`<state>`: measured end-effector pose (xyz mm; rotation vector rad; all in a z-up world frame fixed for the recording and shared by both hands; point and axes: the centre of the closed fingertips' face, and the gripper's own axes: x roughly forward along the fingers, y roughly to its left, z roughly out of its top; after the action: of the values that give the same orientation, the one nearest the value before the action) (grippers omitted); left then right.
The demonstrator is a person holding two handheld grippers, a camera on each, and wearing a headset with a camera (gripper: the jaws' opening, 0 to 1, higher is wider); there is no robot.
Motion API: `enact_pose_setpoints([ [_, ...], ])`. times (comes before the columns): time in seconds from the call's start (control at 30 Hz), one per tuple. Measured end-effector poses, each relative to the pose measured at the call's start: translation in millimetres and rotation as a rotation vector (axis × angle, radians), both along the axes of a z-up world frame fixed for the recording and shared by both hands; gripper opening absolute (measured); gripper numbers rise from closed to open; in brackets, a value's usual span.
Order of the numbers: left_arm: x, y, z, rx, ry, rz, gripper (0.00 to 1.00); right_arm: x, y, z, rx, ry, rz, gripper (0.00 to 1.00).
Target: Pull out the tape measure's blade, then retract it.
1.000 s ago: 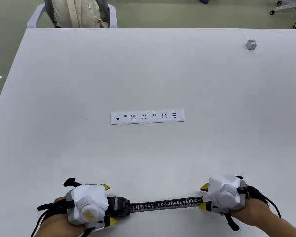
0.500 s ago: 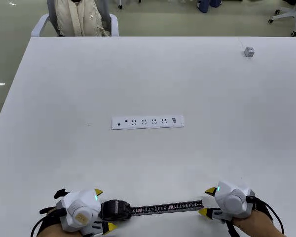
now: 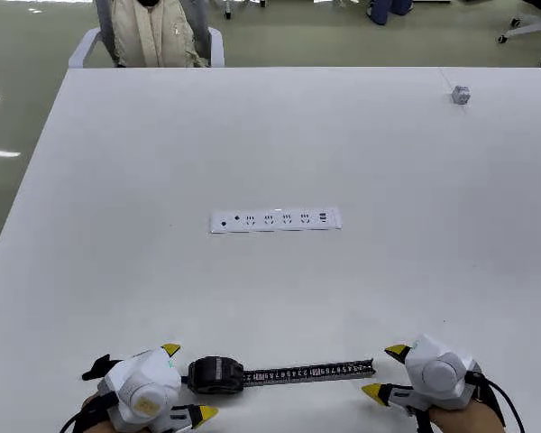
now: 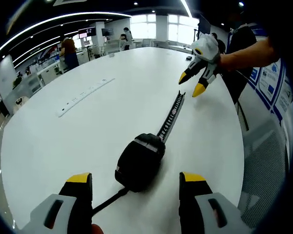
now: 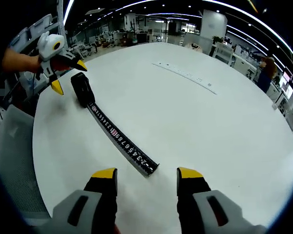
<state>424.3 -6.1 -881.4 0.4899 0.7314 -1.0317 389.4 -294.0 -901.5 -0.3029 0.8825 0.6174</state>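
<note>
Head view puts the tape measure at the 6 o'clock edge of the white table (image 3: 270, 135). Its case (image 3: 215, 374) lies just beside the left gripper (image 3: 187, 381), and its blade (image 3: 308, 371) runs out from the case toward 3 o'clock. The blade's tip stops just short of the right gripper (image 3: 384, 371). Both grippers stand with their yellow-tipped jaws spread apart and touch neither case nor blade. By my reading the pull-out is done, since a good stretch of blade lies exposed and flat on the tabletop, and the retraction is not yet begun. The case is a squat, rounded black block that looks rubbery, with a paler grey patch on top. In the left gripper view a thin black cord (image 4: 107, 200) trails from it toward 6 o'clock. The blade is a narrow dark band, printed with white numerals and a few red marks, and it ends in a squared tip. The tabletop is smooth with a faint sheen. A long white power strip (image 3: 276, 220) lies well apart at 12 o'clock from the tape.
</note>
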Motion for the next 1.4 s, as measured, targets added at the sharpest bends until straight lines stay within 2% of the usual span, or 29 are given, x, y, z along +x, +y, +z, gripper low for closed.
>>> enact_pose_setpoints([
  [0.2,-6.0,1.5,4.7,-0.023,0.008,0.061,0.72,-6.3,-1.7,2.1,0.026,-0.004,-0.07,0.55],
  [0.47,-10.1,1.4,8.8,-0.035,-0.019,0.125,0.74,-21.8,0.1,6.9,0.042,-0.007,-0.119,0.56],
  [0.73,-17.4,2.6,14.8,-0.05,-0.028,0.189,0.77,-29.9,2.4,11.9,0.059,-0.018,-0.171,0.61],
  [0.87,-20.1,6.8,16.5,-0.045,-0.045,0.216,0.77,-32.9,6.5,16.2,0.064,-0.032,-0.188,0.63],
  [1.13,-30.1,11.5,22.0,-0.064,-0.043,0.275,0.79,-40.6,15.1,24.9,0.069,-0.047,-0.226,0.67],
  [1.4,-35.2,18.3,29.9,-0.082,-0.044,0.357,0.82,-49.8,20.3,31.5,0.088,-0.051,-0.281,0.7],
])
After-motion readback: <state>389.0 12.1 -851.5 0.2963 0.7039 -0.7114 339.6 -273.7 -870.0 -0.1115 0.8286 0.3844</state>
